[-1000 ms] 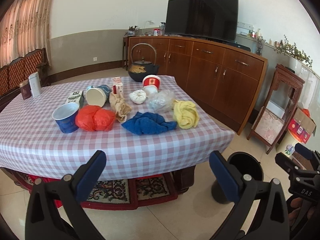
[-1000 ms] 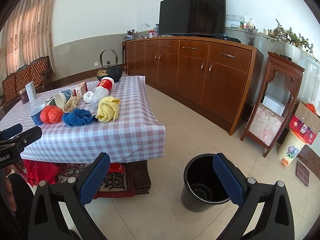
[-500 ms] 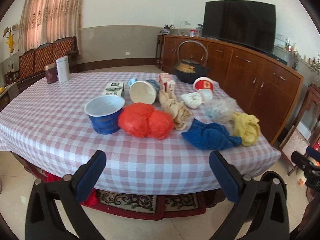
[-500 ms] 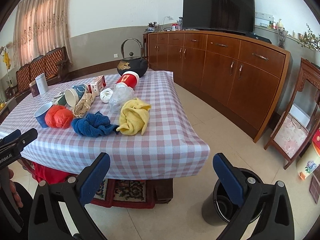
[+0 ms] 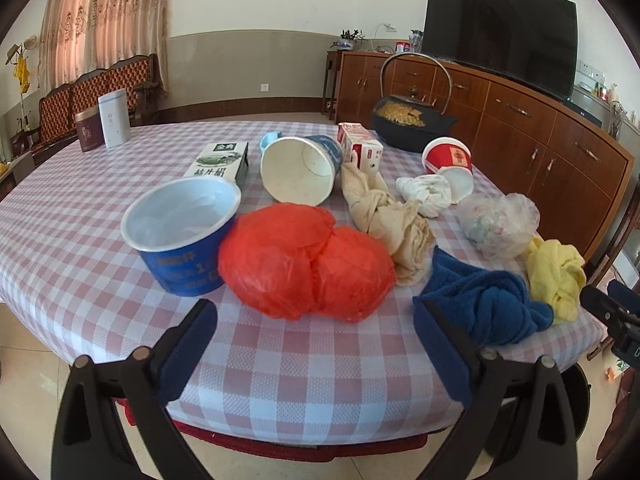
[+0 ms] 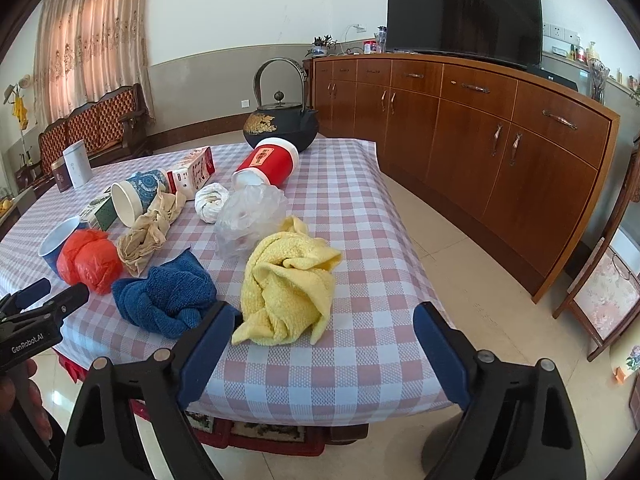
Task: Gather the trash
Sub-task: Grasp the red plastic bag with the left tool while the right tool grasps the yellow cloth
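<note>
Both grippers hang at the near edge of a table (image 5: 60,248) covered in a pink-and-white checked cloth, and each has its fingers spread wide with nothing between them.

In the left wrist view, the left gripper (image 5: 316,344) fills the bottom of the frame. Just above it, at centre, lies a crumpled red plastic bag (image 5: 304,264). Touching the bag on its left stands an upright blue paper bowl (image 5: 182,232) with a white lining. To the right of the bag lies a knotted blue towel (image 5: 488,304), and a yellow towel (image 5: 556,276) sits at the right edge of the frame. Above these are a beige crumpled cloth (image 5: 384,216), a clear plastic bag (image 5: 498,222), a white wad (image 5: 426,194), a blue-patterned paper cup (image 5: 300,170) lying on its side with its mouth toward the camera, a red paper cup (image 5: 450,162) also tipped over, a small red-and-white carton (image 5: 360,150) and a flat green box (image 5: 220,160). A black iron kettle (image 5: 412,118) stands at the far edge of the table, and two canisters (image 5: 104,122) stand at upper left.

In the right wrist view, the right gripper (image 6: 320,344) sits low in the frame. The yellow towel (image 6: 290,284) lies at centre, just above its left finger, with the blue towel (image 6: 166,294) to the left. The left gripper (image 6: 36,304) pokes in at the left edge. A wooden sideboard (image 6: 500,136) carrying a television (image 6: 464,12) runs across the upper right.
</note>
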The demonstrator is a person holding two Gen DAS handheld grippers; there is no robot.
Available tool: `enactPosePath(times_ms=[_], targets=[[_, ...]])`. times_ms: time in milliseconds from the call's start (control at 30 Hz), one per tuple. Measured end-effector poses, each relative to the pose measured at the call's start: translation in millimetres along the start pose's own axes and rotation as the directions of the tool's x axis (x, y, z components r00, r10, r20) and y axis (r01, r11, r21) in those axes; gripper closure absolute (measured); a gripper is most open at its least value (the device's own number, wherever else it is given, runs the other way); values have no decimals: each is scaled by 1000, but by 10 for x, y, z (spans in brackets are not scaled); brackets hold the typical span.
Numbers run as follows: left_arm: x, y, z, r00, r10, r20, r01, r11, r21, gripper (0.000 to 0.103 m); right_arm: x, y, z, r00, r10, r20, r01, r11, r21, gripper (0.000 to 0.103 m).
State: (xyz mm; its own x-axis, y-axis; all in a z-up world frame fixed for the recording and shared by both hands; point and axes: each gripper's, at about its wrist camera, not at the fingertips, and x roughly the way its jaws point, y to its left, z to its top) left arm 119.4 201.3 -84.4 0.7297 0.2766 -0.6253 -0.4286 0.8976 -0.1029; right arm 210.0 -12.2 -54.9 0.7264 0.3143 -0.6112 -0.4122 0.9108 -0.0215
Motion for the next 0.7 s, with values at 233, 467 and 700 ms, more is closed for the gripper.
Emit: enactPosePath(times_ms=[233,467,700], targets=[[193,-2,85,1000,1,-5,-1,1000,-22,4,328,-31,82,999,39,-34,-38,999,24,23],[276,-11,94,1000,-19,-8,18,999,-30,16,483,-64,121,994,98,-53,-96,995,41,43],[282,-12,75,998,-63,-12,62,997,-37,51,477,-46,121,988,147,-41,-145,988,44,72]])
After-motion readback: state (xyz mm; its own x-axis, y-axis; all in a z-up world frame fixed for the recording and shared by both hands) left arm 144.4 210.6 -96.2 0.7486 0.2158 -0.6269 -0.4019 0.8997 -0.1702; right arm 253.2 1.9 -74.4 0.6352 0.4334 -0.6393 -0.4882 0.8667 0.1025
